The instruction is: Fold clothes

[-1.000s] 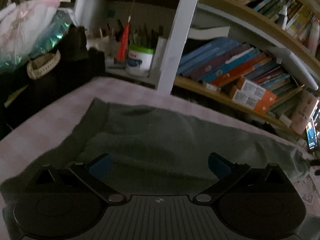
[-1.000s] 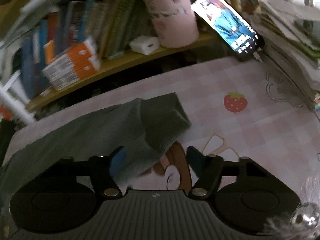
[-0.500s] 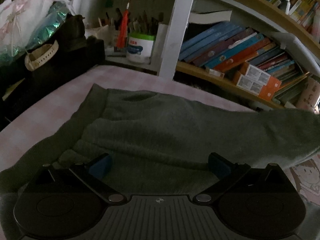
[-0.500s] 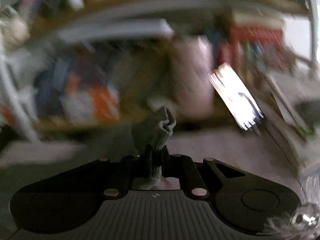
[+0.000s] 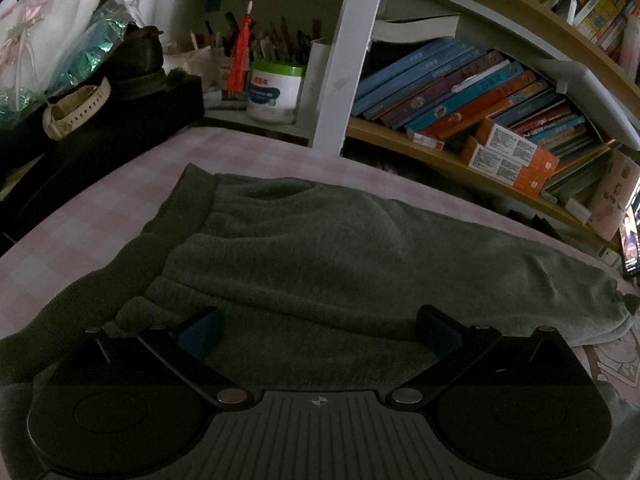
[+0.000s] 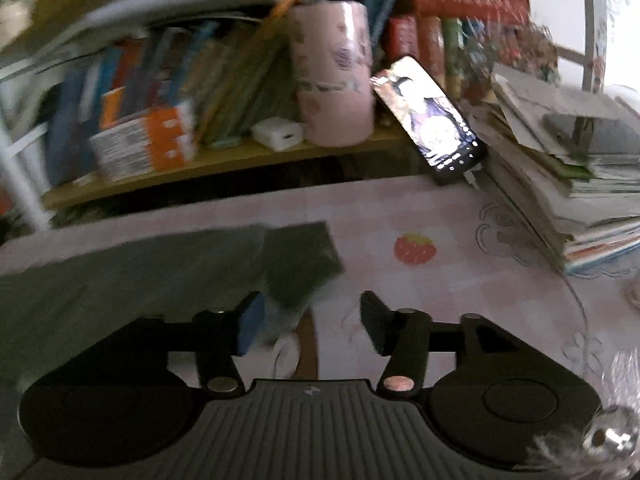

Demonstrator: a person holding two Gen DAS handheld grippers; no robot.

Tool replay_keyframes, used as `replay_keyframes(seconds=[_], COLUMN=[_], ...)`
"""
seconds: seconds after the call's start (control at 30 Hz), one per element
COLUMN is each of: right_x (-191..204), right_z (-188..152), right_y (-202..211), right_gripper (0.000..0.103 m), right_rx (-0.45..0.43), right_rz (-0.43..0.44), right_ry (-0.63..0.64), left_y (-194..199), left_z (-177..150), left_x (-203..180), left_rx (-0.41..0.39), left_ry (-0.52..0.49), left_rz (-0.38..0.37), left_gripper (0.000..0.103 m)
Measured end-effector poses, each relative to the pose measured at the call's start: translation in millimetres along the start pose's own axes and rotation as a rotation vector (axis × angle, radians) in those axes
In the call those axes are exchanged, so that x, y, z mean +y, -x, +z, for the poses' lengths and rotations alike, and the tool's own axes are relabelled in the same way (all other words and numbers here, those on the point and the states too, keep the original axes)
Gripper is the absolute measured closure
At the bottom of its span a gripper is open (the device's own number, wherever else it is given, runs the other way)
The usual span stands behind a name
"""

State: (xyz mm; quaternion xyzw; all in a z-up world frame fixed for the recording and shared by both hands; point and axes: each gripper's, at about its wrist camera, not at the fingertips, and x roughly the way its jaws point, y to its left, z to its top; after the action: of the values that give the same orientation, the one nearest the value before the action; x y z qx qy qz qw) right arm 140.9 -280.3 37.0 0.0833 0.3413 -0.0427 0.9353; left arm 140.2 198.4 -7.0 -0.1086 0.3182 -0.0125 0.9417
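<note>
Left wrist view shows the grey garment spread flat on the pink checked worktop, its ribbed hem toward the white shelf post. Over the garment's near edge, the left gripper has its fingers wide apart, holding nothing. At the garment's cuff end, the right gripper is likewise spread, its left finger touching the cuff, beside a strawberry print.

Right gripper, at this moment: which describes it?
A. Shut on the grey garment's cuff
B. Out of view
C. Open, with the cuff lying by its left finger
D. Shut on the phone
C: the right gripper has its fingers spread wide, and the grey garment's cuff lies on the pink tablecloth against the left finger.
</note>
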Motion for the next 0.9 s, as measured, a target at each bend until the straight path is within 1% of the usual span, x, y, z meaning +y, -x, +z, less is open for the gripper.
replay_keyframes(seconds=[0.1, 0.2, 0.3, 0.37, 0.43, 0.5, 0.57, 0.6, 0.63, 0.7, 0.77, 0.87, 0.9], right_x=[8, 20, 32, 45, 54, 62, 55, 48, 43, 36, 36, 40, 41], right_z=[-21, -46, -71, -91, -109, -127, -137, -135, -134, -130, -129, -123, -120], right_y=[36, 69, 96, 107, 108, 109, 104, 103, 102, 100, 101, 112, 116], right_gripper=[0.044, 0.044, 0.042, 0.038, 0.035, 0.035, 0.027, 0.024, 0.024, 0.023, 0.024, 0.022, 0.019], right_rx=[0.004, 0.005, 0.010, 0.023, 0.053, 0.080, 0.084, 0.083, 0.084, 0.094, 0.092, 0.027, 0.003], right_rz=[0.035, 0.007, -0.006, -0.001, -0.029, -0.060, -0.118, -0.125, -0.130, -0.123, -0.114, -0.069, -0.050], right_ry=[0.085, 0.200, 0.273, 0.339, 0.418, 0.493, 0.515, 0.493, 0.471, 0.435, 0.437, 0.431, 0.425], left_y=[0, 0, 0, 0, 0, 0, 1, 1, 1, 2, 3, 3, 3], left_z=[0, 0, 0, -1, -1, -1, -1, -2, -2, -3, -3, -4, -4], left_x=[0, 0, 0, 0, 0, 0, 1, 1, 1, 1, 1, 1, 1], left_rx=[-0.001, -0.001, -0.001, -0.002, -0.003, -0.003, -0.005, -0.005, -0.006, -0.009, -0.009, -0.010, -0.010], left_ry=[0.000, -0.001, -0.002, -0.002, -0.001, 0.000, 0.003, 0.005, 0.008, 0.011, 0.011, 0.013, 0.014], left_rz=[0.000, 0.000, 0.001, 0.001, 0.001, 0.000, 0.000, -0.001, -0.001, -0.001, -0.001, -0.002, -0.003], left_gripper=[0.000, 0.000, 0.000, 0.000, 0.000, 0.000, 0.000, 0.000, 0.000, 0.000, 0.000, 0.000, 0.000])
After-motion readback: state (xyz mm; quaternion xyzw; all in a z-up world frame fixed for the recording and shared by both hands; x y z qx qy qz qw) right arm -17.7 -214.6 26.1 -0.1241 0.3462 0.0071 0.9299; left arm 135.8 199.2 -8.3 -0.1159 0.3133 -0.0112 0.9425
